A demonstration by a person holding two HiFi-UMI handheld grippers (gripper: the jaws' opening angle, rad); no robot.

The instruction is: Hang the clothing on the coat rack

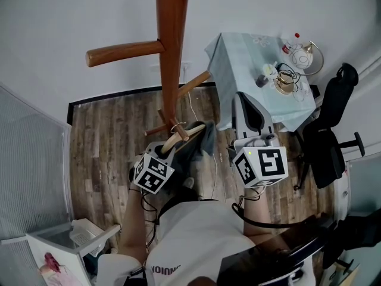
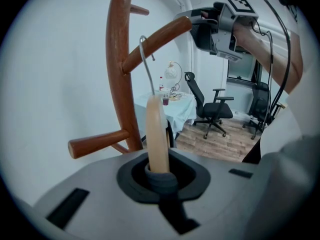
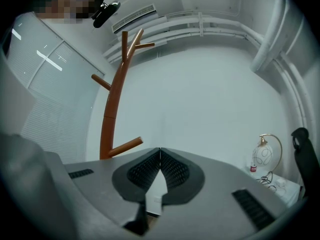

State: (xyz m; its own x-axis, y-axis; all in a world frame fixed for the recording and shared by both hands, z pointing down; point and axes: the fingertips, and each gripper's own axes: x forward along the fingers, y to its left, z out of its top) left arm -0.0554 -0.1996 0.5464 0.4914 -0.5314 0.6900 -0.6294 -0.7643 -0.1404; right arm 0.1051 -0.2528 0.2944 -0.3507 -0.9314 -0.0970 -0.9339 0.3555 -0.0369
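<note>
Head view: dark grey clothing (image 1: pixel 203 139) on a pale wooden hanger (image 1: pixel 177 138) hangs just beside the trunk of the brown wooden coat rack (image 1: pixel 172 58). Left gripper view: the left gripper (image 2: pixel 159 173) clamps the hanger's end. Right gripper view: the right gripper (image 3: pixel 159 156) has its jaws pressed together, empty.

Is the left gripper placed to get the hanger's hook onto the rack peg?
Probably yes: the left gripper grips the hanger, and its hook stands right beside the slanting peg, with nothing between.
</note>
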